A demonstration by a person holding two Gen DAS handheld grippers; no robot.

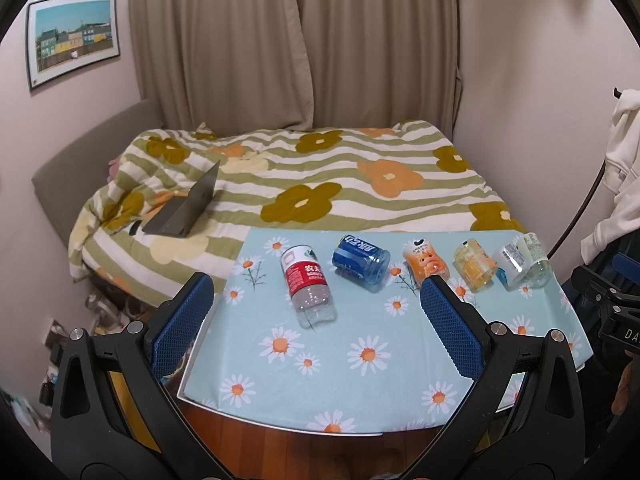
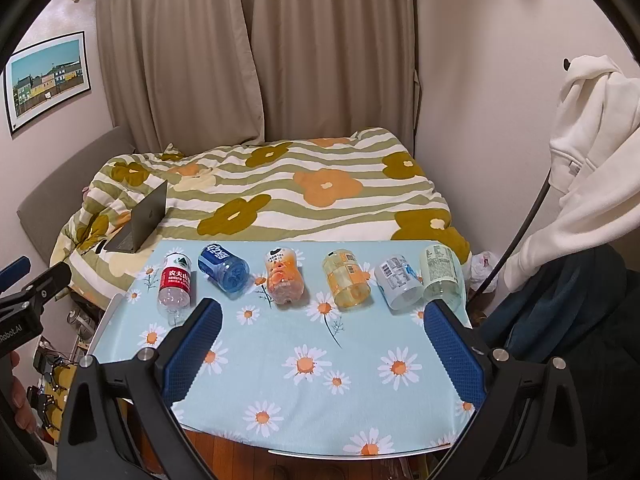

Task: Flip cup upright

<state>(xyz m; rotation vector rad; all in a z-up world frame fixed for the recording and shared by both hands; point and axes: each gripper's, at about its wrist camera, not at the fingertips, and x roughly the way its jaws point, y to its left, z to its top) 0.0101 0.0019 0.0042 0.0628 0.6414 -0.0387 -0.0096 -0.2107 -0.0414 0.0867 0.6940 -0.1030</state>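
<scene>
Six clear plastic cups cut from drink bottles lie on their sides in a row across the far part of the daisy-printed light-blue tablecloth (image 2: pixel 280 344): a red-labelled cup (image 2: pixel 174 285), a blue-labelled cup (image 2: pixel 223 267), an orange-tinted cup (image 2: pixel 282 277), a yellow-tinted cup (image 2: pixel 346 278), a white-labelled cup (image 2: pixel 400 281) and a pale green cup (image 2: pixel 441 274). All lie ahead of the right gripper (image 2: pixel 323 322), whose blue-padded jaws stand wide apart, holding nothing. The left gripper (image 1: pixel 317 294) is likewise spread and empty, with the red-labelled cup between and beyond its fingertips. Behind the table sits a flower-patterned striped bed quilt (image 2: pixel 280 192).

Daisy-cloth table (image 2: pixel 280 392), apparently six toppled cups (image 2: pixel 348 280)
</scene>
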